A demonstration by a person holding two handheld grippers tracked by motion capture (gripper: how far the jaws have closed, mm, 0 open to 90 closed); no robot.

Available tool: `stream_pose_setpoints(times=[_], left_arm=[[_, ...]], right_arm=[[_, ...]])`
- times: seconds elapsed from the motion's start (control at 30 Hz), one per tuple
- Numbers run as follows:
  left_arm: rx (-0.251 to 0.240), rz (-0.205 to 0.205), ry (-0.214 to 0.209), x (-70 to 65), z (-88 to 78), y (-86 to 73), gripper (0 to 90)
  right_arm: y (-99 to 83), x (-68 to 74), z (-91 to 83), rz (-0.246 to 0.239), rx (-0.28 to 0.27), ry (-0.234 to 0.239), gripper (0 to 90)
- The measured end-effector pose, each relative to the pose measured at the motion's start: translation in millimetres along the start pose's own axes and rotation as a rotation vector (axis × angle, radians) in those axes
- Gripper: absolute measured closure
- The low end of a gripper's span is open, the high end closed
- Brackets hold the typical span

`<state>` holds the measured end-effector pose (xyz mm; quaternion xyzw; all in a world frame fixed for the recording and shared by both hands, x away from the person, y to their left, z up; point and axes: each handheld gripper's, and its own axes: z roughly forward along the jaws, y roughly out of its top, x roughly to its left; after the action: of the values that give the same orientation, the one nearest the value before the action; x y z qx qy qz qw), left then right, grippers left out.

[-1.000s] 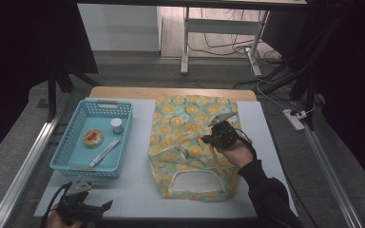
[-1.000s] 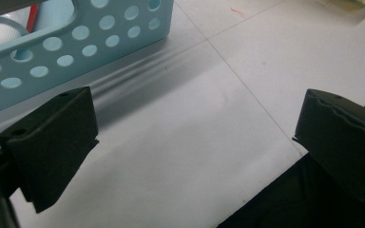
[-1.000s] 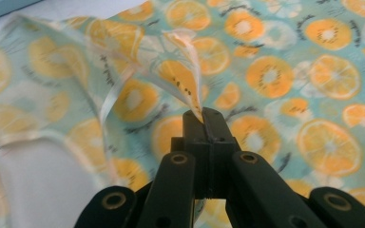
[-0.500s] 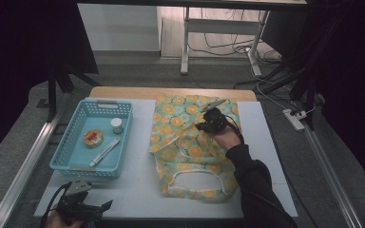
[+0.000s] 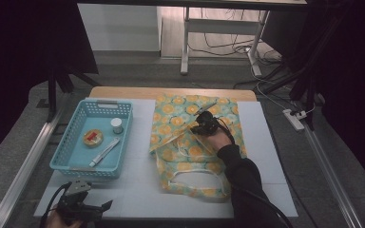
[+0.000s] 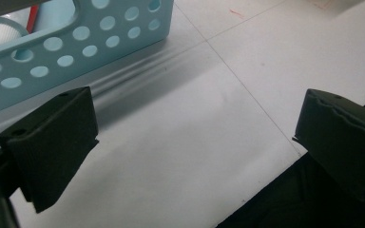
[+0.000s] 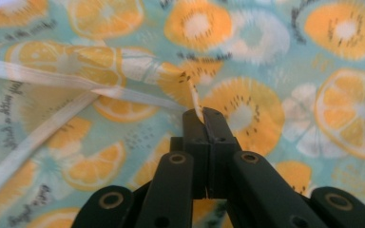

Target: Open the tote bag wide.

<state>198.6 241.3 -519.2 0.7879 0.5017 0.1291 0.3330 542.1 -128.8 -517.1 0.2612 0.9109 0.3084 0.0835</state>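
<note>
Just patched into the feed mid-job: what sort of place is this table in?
Most likely a lab or recording workshop, not a home: a white-topped table flanked by metal rails, loose cables and a power strip on grey floor, and another bench's legs behind.

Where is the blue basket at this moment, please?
In the high view, the blue basket sits on the table's left side, left of the fruit-print bag and just beyond the left gripper.

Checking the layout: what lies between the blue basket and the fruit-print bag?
Bare white table top separates the basket from the bag, seen in the high view.
</note>
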Motion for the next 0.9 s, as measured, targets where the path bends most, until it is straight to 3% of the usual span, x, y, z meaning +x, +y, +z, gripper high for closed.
stream_pose_setpoints(times=[0.03,0.17,0.2,0.23,0.27,0.47,0.67,0.9], left_arm=[[0.001,0.001,-0.001,0.1,0.0,0.1,0.5],[0.002,-0.001,-0.001,0.2,0.1,0.1,0.5],[0.002,-0.001,-0.001,0.2,0.1,0.1,0.5],[0.002,0.0,0.0,0.2,0.2,0.2,0.5],[0.003,0.0,0.001,0.1,0.2,0.2,0.5],[0.004,-0.002,0.003,0.2,0.4,0.3,0.5],[0.005,-0.002,0.005,0.1,0.5,0.4,0.5],[0.009,-0.001,0.005,0.1,0.7,0.6,0.5]], right_arm=[[0.0,0.0,0.0,0.0,0.0,0.0,86.8],[-1.3,-4.5,-4.8,0.039,-0.014,0.006,70.0],[-0.1,-5.0,-10.2,0.049,-0.031,0.007,61.8],[-0.1,-5.0,-10.2,0.049,-0.031,0.007,61.8],[2.2,-5.3,-16.2,0.063,-0.041,0.015,54.3],[8.4,0.5,-35.8,0.051,-0.088,0.021,39.8],[11.2,21.6,-62.3,0.022,-0.111,0.081,23.2],[-1.6,48.3,-77.9,0.006,-0.106,0.119,16.0]])
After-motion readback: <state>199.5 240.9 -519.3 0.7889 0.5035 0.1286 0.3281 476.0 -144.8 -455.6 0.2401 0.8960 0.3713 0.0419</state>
